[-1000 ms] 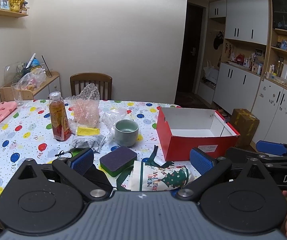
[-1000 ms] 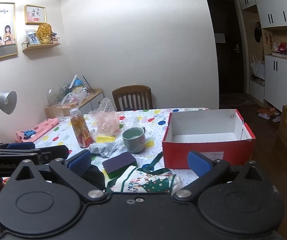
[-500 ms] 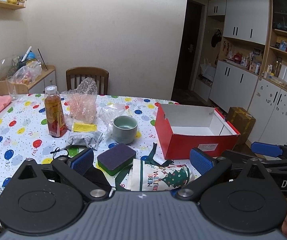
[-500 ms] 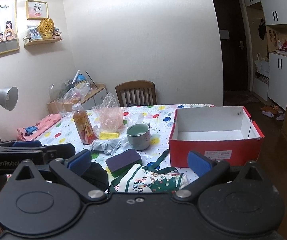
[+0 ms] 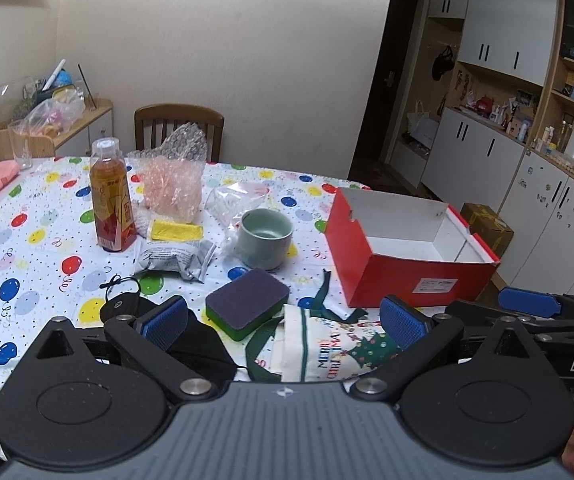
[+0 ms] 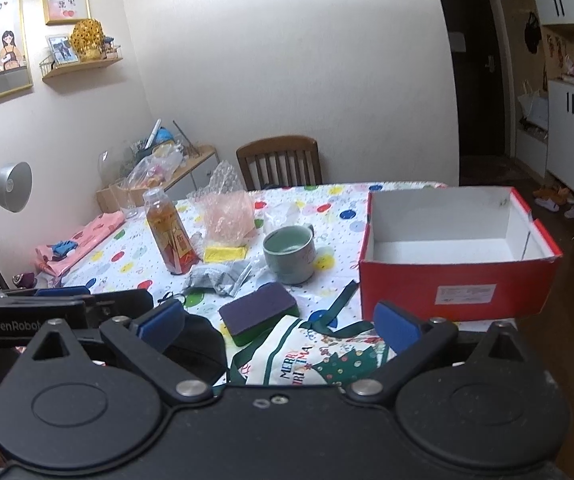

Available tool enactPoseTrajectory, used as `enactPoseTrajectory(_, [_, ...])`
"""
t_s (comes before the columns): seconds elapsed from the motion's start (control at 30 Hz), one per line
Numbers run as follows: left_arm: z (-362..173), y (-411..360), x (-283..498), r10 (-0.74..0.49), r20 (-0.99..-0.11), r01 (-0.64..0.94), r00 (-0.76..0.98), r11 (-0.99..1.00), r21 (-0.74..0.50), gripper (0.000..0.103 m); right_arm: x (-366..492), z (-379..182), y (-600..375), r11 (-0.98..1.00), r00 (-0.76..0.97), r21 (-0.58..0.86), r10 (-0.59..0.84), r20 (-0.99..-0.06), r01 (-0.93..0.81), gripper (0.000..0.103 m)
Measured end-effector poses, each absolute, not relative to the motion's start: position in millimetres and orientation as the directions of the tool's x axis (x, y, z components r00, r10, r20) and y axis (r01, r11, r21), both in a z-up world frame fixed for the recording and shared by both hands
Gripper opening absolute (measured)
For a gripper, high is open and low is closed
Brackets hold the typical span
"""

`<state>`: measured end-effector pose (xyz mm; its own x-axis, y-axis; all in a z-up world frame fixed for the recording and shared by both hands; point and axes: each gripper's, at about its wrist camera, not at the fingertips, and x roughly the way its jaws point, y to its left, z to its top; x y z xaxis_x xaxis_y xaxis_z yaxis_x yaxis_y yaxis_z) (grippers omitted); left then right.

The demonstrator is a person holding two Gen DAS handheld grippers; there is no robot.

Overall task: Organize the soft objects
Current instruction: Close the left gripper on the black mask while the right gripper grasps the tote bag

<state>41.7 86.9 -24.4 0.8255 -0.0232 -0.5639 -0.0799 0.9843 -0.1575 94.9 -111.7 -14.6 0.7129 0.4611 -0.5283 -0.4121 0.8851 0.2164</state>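
Observation:
An open red box (image 5: 411, 276) (image 6: 455, 292) with a white inside stands at the table's right. Near the front edge lie a purple-and-green sponge (image 5: 247, 304) (image 6: 259, 312), a white Christmas cloth bag (image 5: 327, 352) (image 6: 315, 360) and a black cloth (image 5: 195, 340) (image 6: 199, 344). A crumpled grey pouch (image 5: 175, 258) and a yellow sponge (image 5: 175, 231) lie farther back. My left gripper (image 5: 283, 326) is open and empty above the front edge. My right gripper (image 6: 279, 326) is open and empty beside it.
A green mug (image 5: 265, 238), an orange drink bottle (image 5: 109, 204), pink bubble wrap (image 5: 173, 184) and clear plastic sit mid-table. A wooden chair (image 5: 179, 128) stands behind. A desk lamp (image 6: 3, 200) stands at the left. Cabinets line the right wall.
Both grippers have dipped and moved slightly closer to the table; the objects look larger. Nothing on the table has moved.

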Motion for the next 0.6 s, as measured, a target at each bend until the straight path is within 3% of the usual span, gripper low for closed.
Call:
enactPoseTrajectory(0.37, [-71, 139, 78, 0.035, -0.658, -0.158, 0.752, 0.979, -0.129, 0.103, 129, -54, -96, 0.885, 0.621, 0.248, 0.456, -0.637, -0.395, 0.099])
enactPoseTrajectory(0.6, [-107, 168, 104, 0.066, -0.713, -0.187, 0.698, 0.978, -0.092, 0.102, 156, -86, -83, 0.898, 0.591, 0.172, 0.400, -0.701, -0.404, 0.098])
